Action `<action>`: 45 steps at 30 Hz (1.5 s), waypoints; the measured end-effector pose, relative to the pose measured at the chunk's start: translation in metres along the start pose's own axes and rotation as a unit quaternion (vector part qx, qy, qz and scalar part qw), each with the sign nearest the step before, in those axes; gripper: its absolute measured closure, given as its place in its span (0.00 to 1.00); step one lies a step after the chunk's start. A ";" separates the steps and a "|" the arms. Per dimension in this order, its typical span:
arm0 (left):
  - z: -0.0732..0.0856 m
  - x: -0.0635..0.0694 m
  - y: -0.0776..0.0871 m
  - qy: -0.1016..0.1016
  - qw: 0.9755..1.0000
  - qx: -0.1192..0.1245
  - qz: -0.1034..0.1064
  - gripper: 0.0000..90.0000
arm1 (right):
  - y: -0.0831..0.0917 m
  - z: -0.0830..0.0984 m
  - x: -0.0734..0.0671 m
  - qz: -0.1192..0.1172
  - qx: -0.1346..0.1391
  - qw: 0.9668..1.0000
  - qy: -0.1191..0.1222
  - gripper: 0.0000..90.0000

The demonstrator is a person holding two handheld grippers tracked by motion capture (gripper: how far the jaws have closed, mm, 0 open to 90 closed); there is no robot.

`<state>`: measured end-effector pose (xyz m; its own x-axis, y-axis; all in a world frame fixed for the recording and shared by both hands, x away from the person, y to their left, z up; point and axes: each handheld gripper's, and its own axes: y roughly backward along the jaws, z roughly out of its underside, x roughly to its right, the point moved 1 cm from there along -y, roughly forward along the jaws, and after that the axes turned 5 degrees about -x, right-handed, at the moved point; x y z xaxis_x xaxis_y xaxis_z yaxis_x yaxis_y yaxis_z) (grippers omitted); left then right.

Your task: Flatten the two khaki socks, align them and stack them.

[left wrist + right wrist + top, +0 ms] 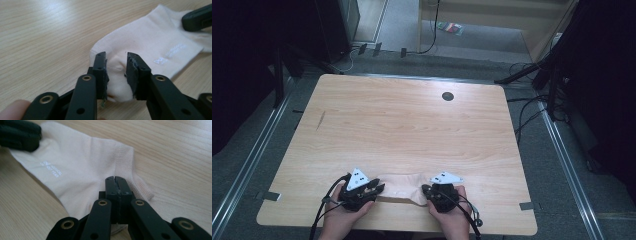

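Sock: a cream ankle sock (399, 186) lies flat on the wooden desk (412, 125), near the front edge, between both tools.
Left tool (117, 65): jaws partly apart around the sock's toe end, perhaps just touching it.
Right tool (115, 185): jaws pinched together on the sock's cuff end.

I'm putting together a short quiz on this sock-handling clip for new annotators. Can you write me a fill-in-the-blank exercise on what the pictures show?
1. The pale sock lies on a ____ table.
2. The right gripper has its jaws ____ on the sock's cuff end.
3. The left gripper has its jaws ____, with the sock's toe end between them.
4. The lettering printed on the sock is ____.

Missing words: wooden; shut; apart; white
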<state>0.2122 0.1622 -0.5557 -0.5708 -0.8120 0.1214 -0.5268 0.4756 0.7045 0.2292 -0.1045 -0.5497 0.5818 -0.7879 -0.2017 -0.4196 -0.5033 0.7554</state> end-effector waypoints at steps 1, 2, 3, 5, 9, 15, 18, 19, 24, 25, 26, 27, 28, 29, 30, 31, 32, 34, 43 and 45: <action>0.000 -0.001 -0.001 -0.001 1.000 0.001 -0.001 0.75 | 0.000 -0.001 0.002 -0.002 -0.001 1.000 -0.006 1.00; 0.000 -0.001 -0.001 -0.001 1.000 0.002 -0.001 0.75 | 0.000 -0.001 0.003 0.002 0.000 1.000 -0.007 1.00; 0.000 -0.001 -0.002 -0.006 1.000 0.005 -0.003 0.75 | 0.000 -0.001 0.004 0.002 0.000 1.000 -0.012 1.00; -0.001 0.000 -0.004 -0.015 1.000 0.008 -0.010 0.74 | 0.000 -0.002 0.008 -0.002 0.003 1.000 -0.017 1.00; -0.009 -0.002 -0.013 -0.023 0.999 0.014 -0.019 0.72 | -0.006 -0.010 0.015 0.025 0.016 1.000 -0.003 1.00; -0.014 -0.007 -0.005 -0.020 0.998 0.050 0.010 0.57 | 0.001 -0.017 0.015 0.018 0.052 0.998 -0.011 0.94; -0.016 -0.006 -0.002 -0.016 0.998 0.058 0.020 0.61 | 0.013 -0.019 0.000 0.002 0.078 0.997 0.012 0.94; -0.016 -0.005 -0.004 -0.021 0.998 0.046 0.022 0.62 | 0.012 -0.020 -0.006 -0.004 0.083 0.996 0.019 0.94; -0.012 0.003 -0.013 -0.052 0.999 0.004 -0.013 0.55 | -0.011 -0.016 -0.026 -0.009 0.047 0.998 0.044 0.92; -0.011 0.002 -0.014 -0.054 0.998 0.002 -0.018 0.53 | -0.015 -0.015 -0.026 -0.003 0.037 0.998 0.047 0.93; -0.010 0.001 -0.014 -0.053 0.998 0.001 -0.017 0.53 | -0.017 -0.013 -0.026 0.002 0.029 0.998 0.047 0.94; -0.010 0.000 -0.013 -0.053 0.999 -0.001 -0.012 0.52 | -0.019 -0.012 -0.024 0.009 0.020 0.999 0.044 0.96; -0.010 0.000 -0.013 -0.058 0.998 -0.002 -0.010 0.51 | -0.019 -0.010 -0.022 0.005 0.021 0.999 0.039 0.98; -0.010 0.000 -0.013 -0.065 0.998 -0.004 -0.010 0.51 | -0.018 -0.010 -0.020 0.005 0.019 0.999 0.036 0.99; -0.009 0.000 -0.013 -0.075 0.997 -0.005 -0.011 0.50 | -0.016 -0.010 -0.018 0.006 0.016 0.999 0.037 1.00; -0.009 0.001 -0.014 -0.083 0.996 -0.006 -0.014 0.49 | -0.015 -0.009 -0.017 0.008 0.013 0.999 0.038 1.00; -0.010 0.000 -0.013 -0.084 0.996 -0.009 -0.010 0.49 | -0.015 -0.008 -0.016 0.009 0.013 0.999 0.041 1.00; -0.011 -0.004 -0.014 -0.082 0.997 -0.012 0.008 0.47 | -0.013 -0.008 -0.015 0.006 0.010 0.999 0.039 1.00; -0.013 -0.010 -0.008 -0.081 0.995 0.005 0.050 0.28 | 0.002 -0.018 -0.013 0.015 0.053 0.997 0.049 1.00; -0.014 -0.012 -0.003 -0.073 0.996 0.028 0.050 0.30 | 0.006 -0.028 -0.013 0.022 0.071 0.996 0.053 1.00</action>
<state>0.2287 0.1659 -0.5494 -0.7058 -0.7034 0.0836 -0.4948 0.5739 0.6525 0.2390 -0.0872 -0.5253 0.6278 -0.7722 -0.0982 -0.5357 -0.5201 0.6652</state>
